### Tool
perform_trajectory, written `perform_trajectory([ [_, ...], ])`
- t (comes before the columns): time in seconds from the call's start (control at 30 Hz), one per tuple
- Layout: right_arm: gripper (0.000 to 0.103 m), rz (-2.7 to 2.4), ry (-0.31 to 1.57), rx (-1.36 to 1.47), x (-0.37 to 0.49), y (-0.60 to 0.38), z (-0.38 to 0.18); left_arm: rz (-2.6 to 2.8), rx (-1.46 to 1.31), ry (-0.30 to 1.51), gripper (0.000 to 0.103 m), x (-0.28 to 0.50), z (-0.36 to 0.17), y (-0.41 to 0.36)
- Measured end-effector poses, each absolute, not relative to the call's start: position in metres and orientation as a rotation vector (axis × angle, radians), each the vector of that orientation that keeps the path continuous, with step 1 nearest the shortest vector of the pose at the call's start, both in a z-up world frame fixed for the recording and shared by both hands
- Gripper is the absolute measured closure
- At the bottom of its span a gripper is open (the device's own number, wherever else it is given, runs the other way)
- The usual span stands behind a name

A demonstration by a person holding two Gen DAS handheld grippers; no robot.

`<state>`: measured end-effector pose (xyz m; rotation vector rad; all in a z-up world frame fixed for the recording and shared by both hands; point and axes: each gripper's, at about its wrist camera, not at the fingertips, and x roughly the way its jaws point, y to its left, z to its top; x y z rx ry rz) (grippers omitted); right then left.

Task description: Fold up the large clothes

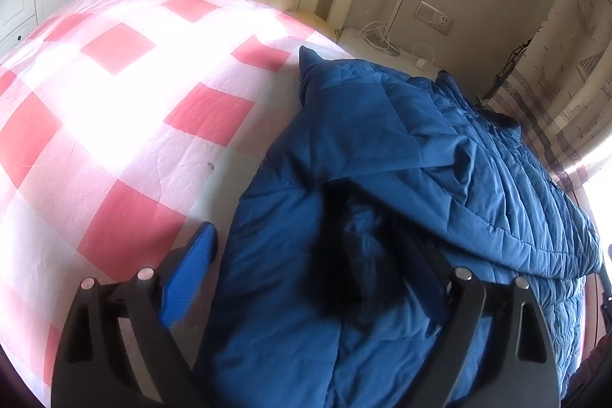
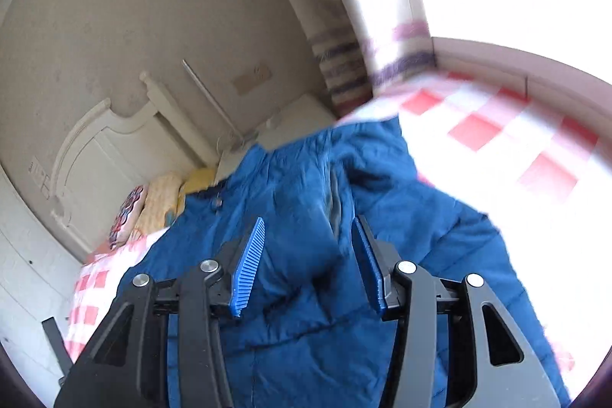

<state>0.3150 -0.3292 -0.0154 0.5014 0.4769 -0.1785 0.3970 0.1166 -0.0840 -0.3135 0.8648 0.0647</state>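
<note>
Now we see a blue quilted coat [image 1: 382, 155] lying rumpled on a bed [image 1: 126, 94] spread with a red-and-white check cover, toward the side nearest the curtain [image 1: 550, 90] and nightstand [image 1: 367, 44]. Our left tool [image 1: 317, 274] angles steeply down over the coat's near edge, its jaws spread wide: the left blue pad [image 1: 187, 278] hangs over the check cover just beside the coat, while the right finger is lost in dark, blurred shadow against the fabric, so we cannot tell whether it touches. Nothing is pinched between them. Our right tool [image 2: 310, 262] points more shallowly, over the coat toward the headboard [image 2: 114, 140], and its view is tilted, with the wall to the left. Its two ribbed blue pads [image 2: 248, 266] stand partly apart, a fold of coat showing in the gap behind them, but neither pad presses on it; the cloth appears to lie beyond the tips. That view is smeared by motion at the window side. Pillows [image 2: 153, 205] sit by the headboard, past the coat's far end.
</note>
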Motion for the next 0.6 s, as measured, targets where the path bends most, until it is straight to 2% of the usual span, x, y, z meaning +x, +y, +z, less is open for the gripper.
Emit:
perform_trajectory([
  [0.17,0.056,-0.129,0.510,0.173,0.346,-0.285,0.003,0.063,-0.317,0.863,0.011,0.397,-0.083,0.116],
  [0.3,0.055,-0.130,0.811,0.104,0.387,-0.280,-0.049,0.061,-0.320,0.862,0.011,0.397,-0.084,0.117],
  [0.43,0.055,-0.121,0.799,0.070,0.379,-0.277,-0.050,0.061,-0.319,0.863,0.011,0.397,-0.084,0.118],
  [0.6,0.055,-0.161,0.628,0.132,0.372,-0.287,-0.013,0.060,-0.319,0.863,0.010,0.397,-0.084,0.118],
])
